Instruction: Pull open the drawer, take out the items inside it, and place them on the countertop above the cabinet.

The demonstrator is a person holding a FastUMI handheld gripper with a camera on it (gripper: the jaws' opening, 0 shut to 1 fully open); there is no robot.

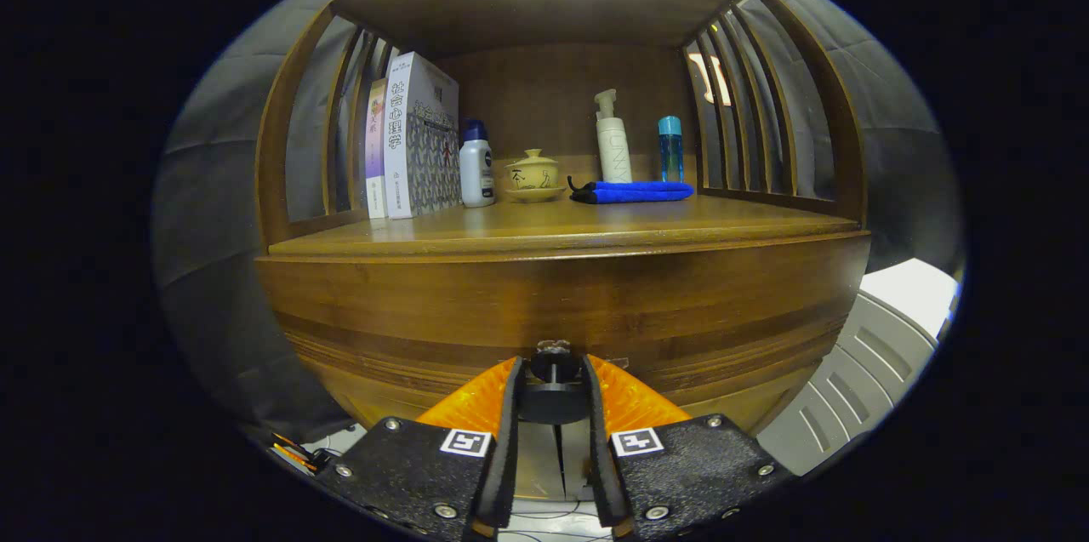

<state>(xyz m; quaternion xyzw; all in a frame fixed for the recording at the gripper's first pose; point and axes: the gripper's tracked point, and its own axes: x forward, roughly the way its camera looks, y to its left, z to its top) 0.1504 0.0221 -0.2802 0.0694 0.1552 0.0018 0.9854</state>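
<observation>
The wooden cabinet's drawer front (561, 304) stands straight ahead, and I see no gap around it. Its dark round knob (553, 396) with a small metal tip sits between my two orange fingers. My gripper (553, 367) is shut on that knob, one pad pressing on each side. The drawer's inside is hidden. Above the drawer runs the wooden countertop (595, 227), beyond the fingers.
On the countertop stand two books (413, 138) at the left, a white bottle with a blue cap (476, 163), a lidded ceramic cup on a saucer (533, 174), a white pump bottle (612, 142), a blue bottle (670, 149) and a folded blue cloth (634, 191). Slatted side rails flank the shelf. A white slatted thing (876, 363) is at the right.
</observation>
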